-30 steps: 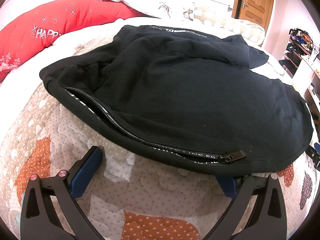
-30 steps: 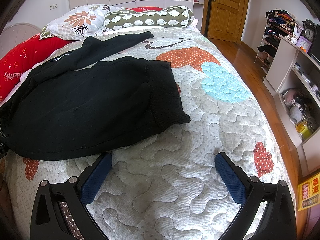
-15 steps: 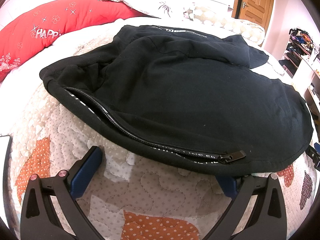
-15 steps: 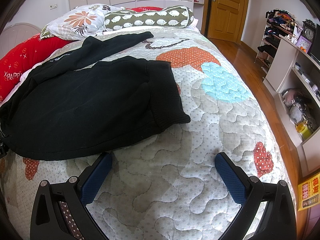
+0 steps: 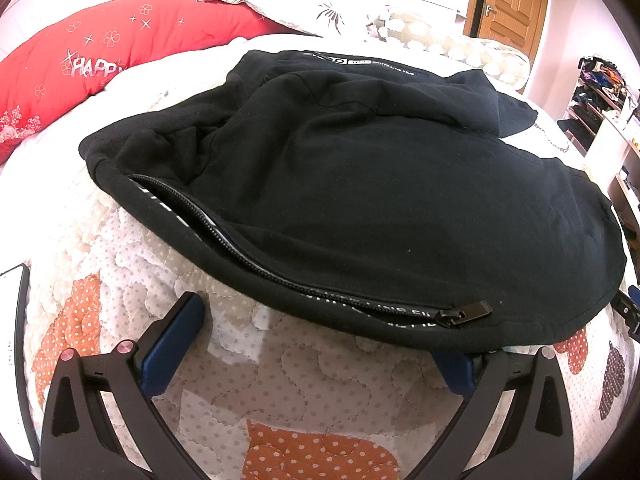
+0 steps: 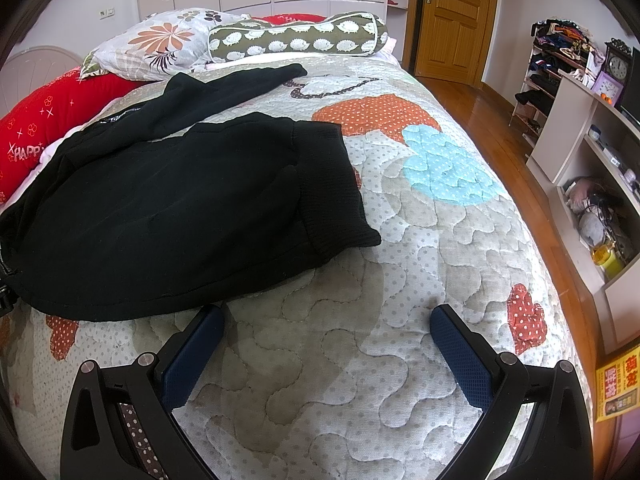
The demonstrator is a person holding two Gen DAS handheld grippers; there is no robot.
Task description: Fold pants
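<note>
Black pants (image 5: pixel 360 184) lie spread on the quilted bed, one leg folded over, the other leg (image 6: pixel 224 92) stretching toward the pillows. A zipped pocket with a zipper pull (image 5: pixel 464 314) faces the left wrist view. My left gripper (image 5: pixel 320 344) is open and empty just before the pants' near edge; its right finger tip sits under the hem. My right gripper (image 6: pixel 328 340) is open and empty over bare quilt, its left finger (image 6: pixel 196 352) beside the hem of the pants (image 6: pixel 168 216). The ribbed cuff (image 6: pixel 336 196) lies ahead.
A red pillow (image 5: pixel 104 60), a floral pillow (image 6: pixel 160 44) and an olive bolster (image 6: pixel 296 36) lie at the head of the bed. The bed edge drops to a wooden floor (image 6: pixel 500 120) on the right, with shelves (image 6: pixel 592 184) and a door (image 6: pixel 452 20) beyond.
Both grippers and the pants stay as they were. A white flat object has come into the left edge of the left wrist view.
</note>
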